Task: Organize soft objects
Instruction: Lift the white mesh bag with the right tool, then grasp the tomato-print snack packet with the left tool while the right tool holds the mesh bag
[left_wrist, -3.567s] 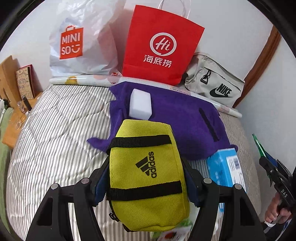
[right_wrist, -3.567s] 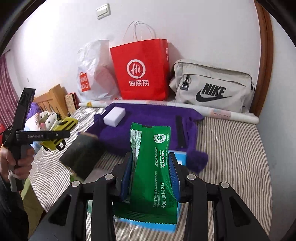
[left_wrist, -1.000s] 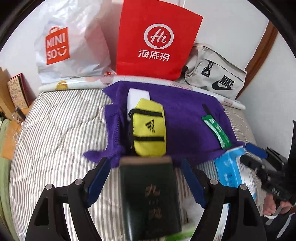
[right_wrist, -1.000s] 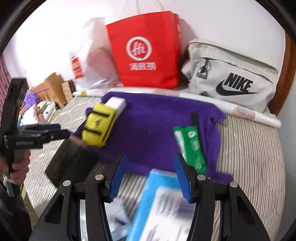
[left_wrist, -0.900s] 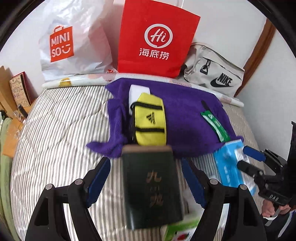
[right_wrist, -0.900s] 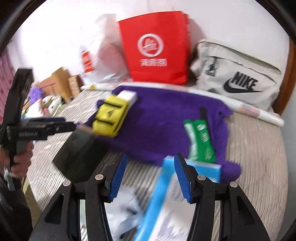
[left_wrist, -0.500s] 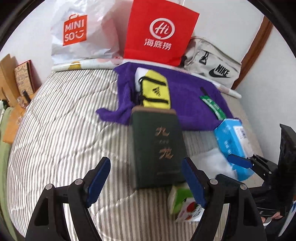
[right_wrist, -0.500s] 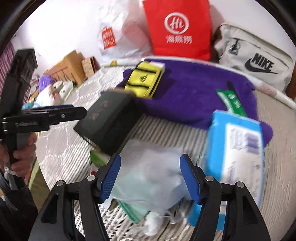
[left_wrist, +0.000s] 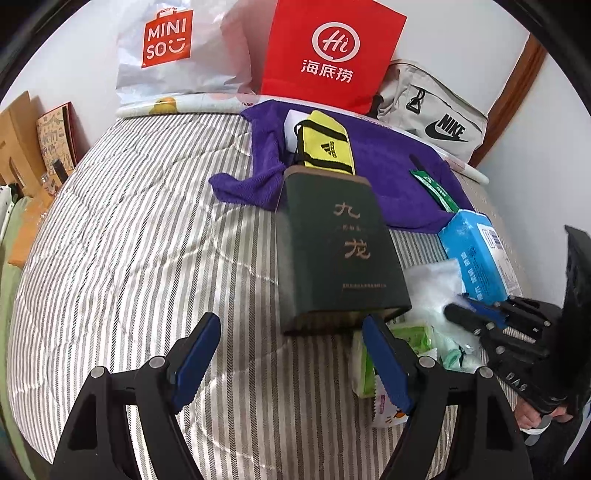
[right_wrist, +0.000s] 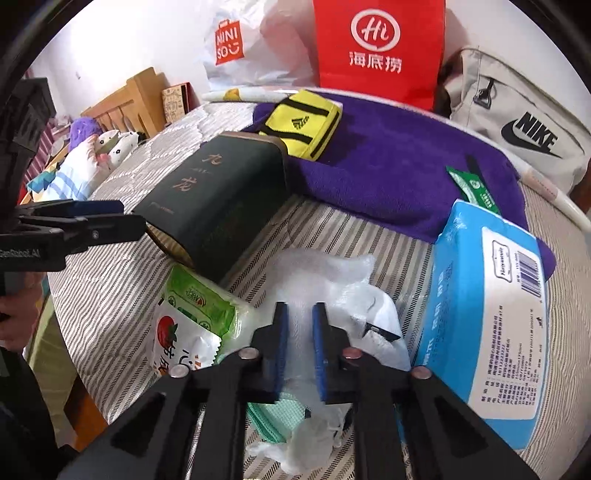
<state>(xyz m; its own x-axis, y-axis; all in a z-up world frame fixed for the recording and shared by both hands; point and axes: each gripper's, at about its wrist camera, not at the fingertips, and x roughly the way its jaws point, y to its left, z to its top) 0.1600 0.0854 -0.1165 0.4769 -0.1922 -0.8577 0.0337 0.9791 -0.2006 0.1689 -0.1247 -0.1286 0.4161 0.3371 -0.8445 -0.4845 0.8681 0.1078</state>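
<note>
Left wrist view: left gripper (left_wrist: 290, 354) gapes wide over the striped bed (left_wrist: 122, 236), nothing between its pads, the dark green box (left_wrist: 338, 251) lying just ahead. Right wrist view: right gripper (right_wrist: 298, 345) closing, pads squeezing the clear plastic bag (right_wrist: 325, 284) lying beside the blue tissue pack (right_wrist: 491, 314)

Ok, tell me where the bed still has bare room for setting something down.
Free: the striped bedcover left of the dark green box, up to the rolled mat; purple towel middle too. Crowded: packets, blue tissue pack, clear plastic bag beside the box.
</note>
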